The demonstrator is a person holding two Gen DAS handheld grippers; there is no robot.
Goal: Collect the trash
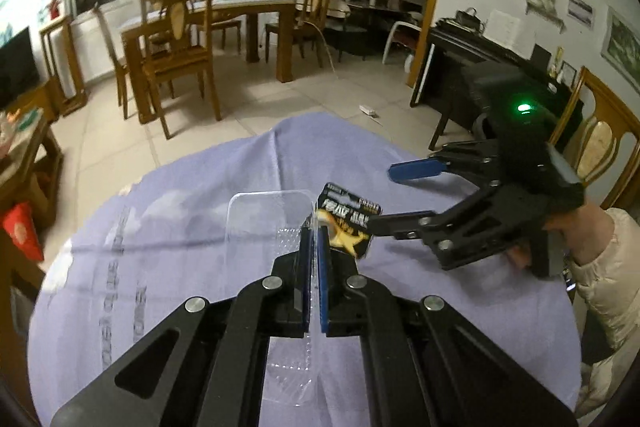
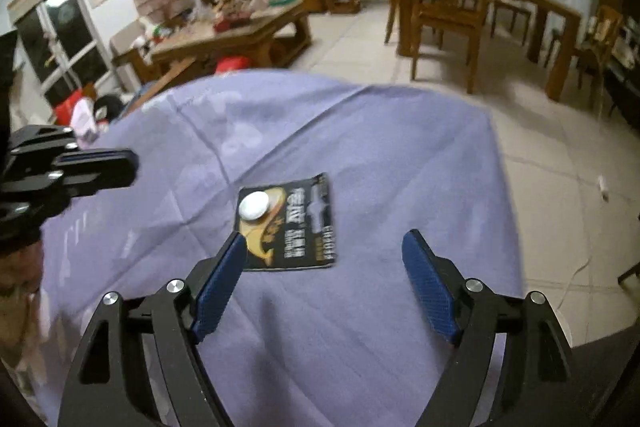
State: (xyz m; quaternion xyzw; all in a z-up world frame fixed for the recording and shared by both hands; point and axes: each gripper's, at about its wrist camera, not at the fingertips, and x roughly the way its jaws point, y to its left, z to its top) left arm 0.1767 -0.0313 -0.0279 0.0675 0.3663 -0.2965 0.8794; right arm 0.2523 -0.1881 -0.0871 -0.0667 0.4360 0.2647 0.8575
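Note:
My left gripper [image 1: 315,227] is shut on a clear plastic blister shell [image 1: 268,219], which it holds over the purple tablecloth [image 1: 180,227]. Just right of its fingertips is a black card with gold print [image 1: 348,223]. In the right wrist view that card [image 2: 288,223] lies flat on the cloth [image 2: 380,147] and carries a white round disc [image 2: 253,205]. My right gripper [image 2: 325,238] stands open over the card's near edge, its left finger [image 2: 224,275] above the card's corner and nothing pinched. The right gripper [image 1: 382,198] also shows, spread, in the left wrist view. The left gripper [image 2: 132,163] appears at the left edge.
A person's pale sleeve [image 1: 600,267] holds the right gripper. Beyond the round table are tiled floor, a wooden dining table with chairs [image 1: 180,39], a dark piano [image 1: 480,67], a cluttered coffee table [image 2: 224,31] and a small white object on the floor [image 1: 368,111].

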